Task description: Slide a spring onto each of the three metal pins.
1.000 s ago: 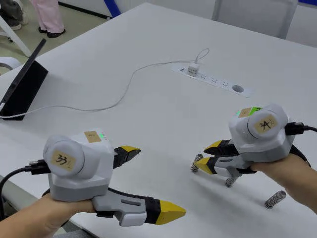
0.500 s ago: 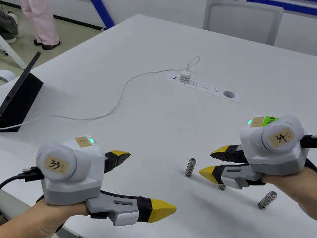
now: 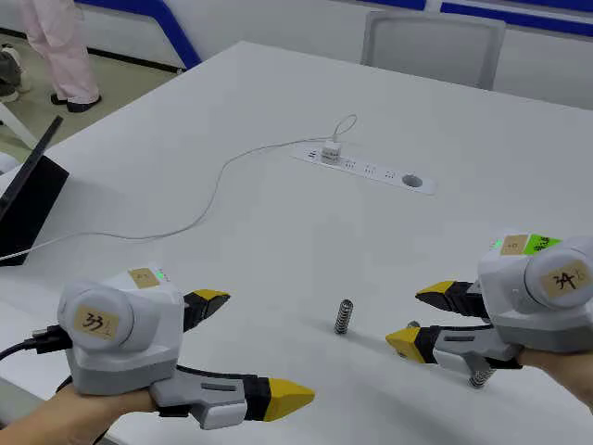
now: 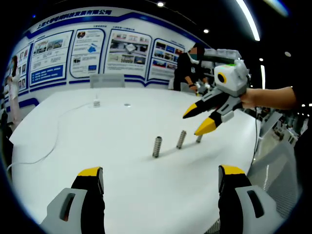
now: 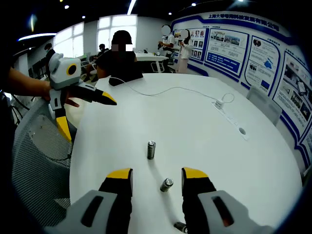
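Three short metal springs stand upright on the white table (image 3: pixel 278 222). In the head view the first spring (image 3: pixel 344 316) stands free, the second spring (image 3: pixel 413 324) peeks out beside my right gripper's lower jaw, and the third spring (image 3: pixel 480 377) is half hidden under that gripper. My right gripper (image 3: pixel 419 315) is open and empty, just right of them. Its own view has the nearest visible spring (image 5: pixel 166 185) just ahead of my right gripper (image 5: pixel 157 174). My left gripper (image 3: pixel 250 350) is wide open and empty, at the near left. From the left gripper view, the springs (image 4: pixel 157 146) line up ahead.
A white power strip (image 3: pixel 371 171) with a plugged charger lies at mid table. Its white cable (image 3: pixel 199 211) trails left toward a black stand (image 3: pixel 23 199). A grey chair (image 3: pixel 431 46) stands at the far edge. A person's legs (image 3: pixel 56 46) are at the upper left.
My right gripper has drawn back to the right, away from the springs, so the first spring now stands clear. The head camera tilted up. My left gripper has barely moved.
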Available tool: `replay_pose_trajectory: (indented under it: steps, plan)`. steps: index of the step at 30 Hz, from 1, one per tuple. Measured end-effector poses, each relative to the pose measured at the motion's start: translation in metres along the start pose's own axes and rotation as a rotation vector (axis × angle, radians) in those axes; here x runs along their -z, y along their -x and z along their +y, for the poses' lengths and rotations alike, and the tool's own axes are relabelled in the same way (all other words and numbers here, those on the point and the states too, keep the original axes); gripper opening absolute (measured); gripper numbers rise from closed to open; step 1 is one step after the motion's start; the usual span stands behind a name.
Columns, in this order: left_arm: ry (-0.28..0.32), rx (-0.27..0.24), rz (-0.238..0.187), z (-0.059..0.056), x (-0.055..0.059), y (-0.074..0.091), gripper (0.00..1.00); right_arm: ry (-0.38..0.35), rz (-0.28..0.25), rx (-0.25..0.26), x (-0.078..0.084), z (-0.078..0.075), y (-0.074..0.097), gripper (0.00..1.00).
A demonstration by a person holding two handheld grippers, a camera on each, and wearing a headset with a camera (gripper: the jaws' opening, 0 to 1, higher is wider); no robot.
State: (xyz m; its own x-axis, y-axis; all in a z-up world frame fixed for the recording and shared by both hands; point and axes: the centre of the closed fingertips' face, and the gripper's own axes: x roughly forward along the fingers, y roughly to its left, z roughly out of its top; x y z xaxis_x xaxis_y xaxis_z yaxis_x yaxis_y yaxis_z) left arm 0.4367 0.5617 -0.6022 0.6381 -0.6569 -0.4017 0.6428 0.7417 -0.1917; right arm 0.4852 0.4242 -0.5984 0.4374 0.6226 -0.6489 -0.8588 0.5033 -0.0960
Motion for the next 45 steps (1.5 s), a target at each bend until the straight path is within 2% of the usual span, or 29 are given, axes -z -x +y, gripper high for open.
replay_pose_trajectory:
  steps: [7,10,17,22,23,25,30,33,35,40,45]
  plan:
    - [0.015,-0.014,-0.028,0.005,-0.006,0.002,1.0,-0.057,-0.023,0.056,0.017,-0.009,0.017,0.43]
    - [0.016,-0.012,-0.036,0.004,-0.008,0.002,1.0,-0.084,-0.034,0.071,0.026,-0.01,0.025,0.44]
    - [-0.022,-0.01,-0.04,0.001,-0.01,0.002,1.0,-0.147,-0.071,0.115,0.039,-0.014,0.04,0.46]
    - [-0.039,-0.003,-0.084,-0.001,-0.019,0.003,0.99,-0.19,-0.124,0.167,0.044,-0.021,0.055,0.48]
    - [-0.057,-0.011,-0.099,0.001,-0.022,0.003,0.99,-0.221,-0.156,0.186,0.042,-0.023,0.06,0.49]
    - [-0.068,-0.017,-0.101,0.001,-0.023,0.004,0.99,-0.263,-0.204,0.212,0.04,-0.026,0.069,0.51]
    - [-0.079,-0.017,-0.121,0.0,-0.028,0.005,0.98,-0.321,-0.259,0.273,0.048,-0.03,0.089,0.52]
    - [-0.069,-0.025,-0.141,0.001,-0.033,0.007,0.98,-0.388,-0.302,0.313,0.052,-0.029,0.099,0.53]
    - [-0.063,-0.033,-0.156,0.004,-0.035,0.008,0.98,-0.403,-0.307,0.34,0.059,-0.028,0.104,0.53]
    - [-0.037,-0.036,-0.196,0.004,-0.042,0.011,0.97,-0.44,-0.314,0.364,0.074,-0.02,0.109,0.54]
    - [-0.039,-0.024,-0.206,0.0,-0.044,0.011,0.97,-0.488,-0.334,0.377,0.08,-0.01,0.113,0.54]
